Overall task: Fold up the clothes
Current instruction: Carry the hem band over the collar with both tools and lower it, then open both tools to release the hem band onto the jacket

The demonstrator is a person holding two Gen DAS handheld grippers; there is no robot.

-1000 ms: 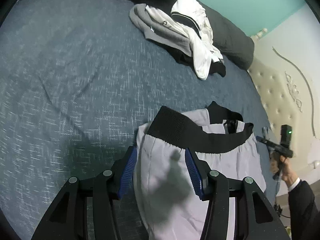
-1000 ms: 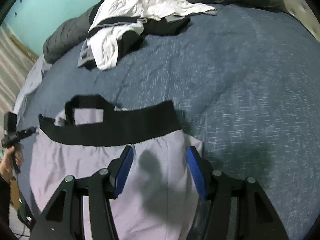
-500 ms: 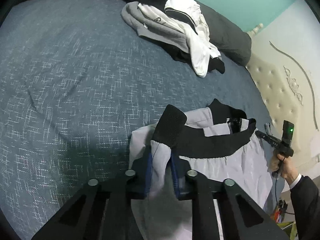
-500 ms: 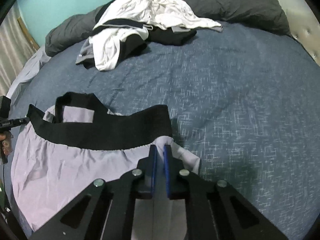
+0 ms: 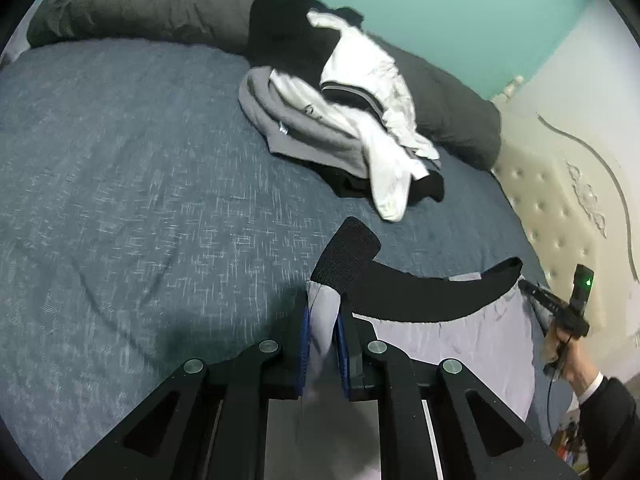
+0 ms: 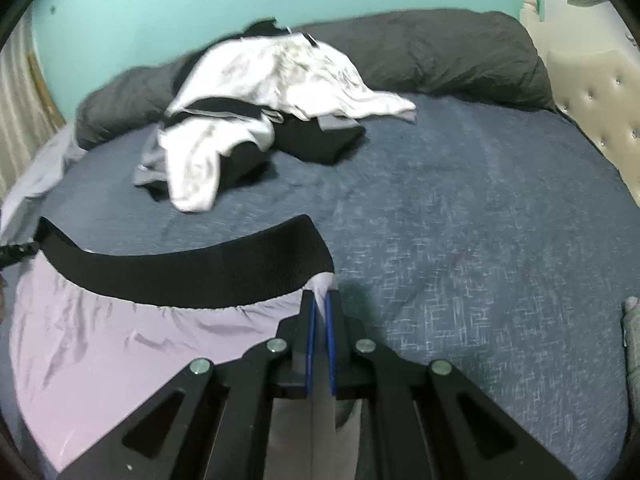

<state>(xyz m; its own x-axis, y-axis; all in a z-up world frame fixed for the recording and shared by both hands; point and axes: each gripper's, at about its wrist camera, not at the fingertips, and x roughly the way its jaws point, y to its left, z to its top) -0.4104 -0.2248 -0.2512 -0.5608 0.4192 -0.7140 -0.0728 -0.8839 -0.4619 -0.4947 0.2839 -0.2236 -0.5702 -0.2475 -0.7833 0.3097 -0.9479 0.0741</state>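
Pale lilac shorts (image 5: pixel 452 344) with a wide black waistband (image 5: pixel 424 292) hang between my two grippers above the blue-grey bed (image 5: pixel 120 184). My left gripper (image 5: pixel 323 320) is shut on the lilac cloth just below one end of the waistband. My right gripper (image 6: pixel 319 312) is shut on the cloth below the other end of the waistband (image 6: pixel 192 272); the shorts (image 6: pixel 108 352) spread to its left. The right gripper also shows at the far right of the left wrist view (image 5: pixel 532 292).
A pile of white, grey and black clothes (image 5: pixel 352 120) lies at the back of the bed, also in the right wrist view (image 6: pixel 256 104). A dark grey duvet roll (image 6: pixel 432 52) runs along the teal wall. A cream tufted headboard (image 5: pixel 560 200) stands at the right.
Both grippers went from open around the shorts to shut on them, then lifted them off the bed; the waistband is now stretched taut between them.
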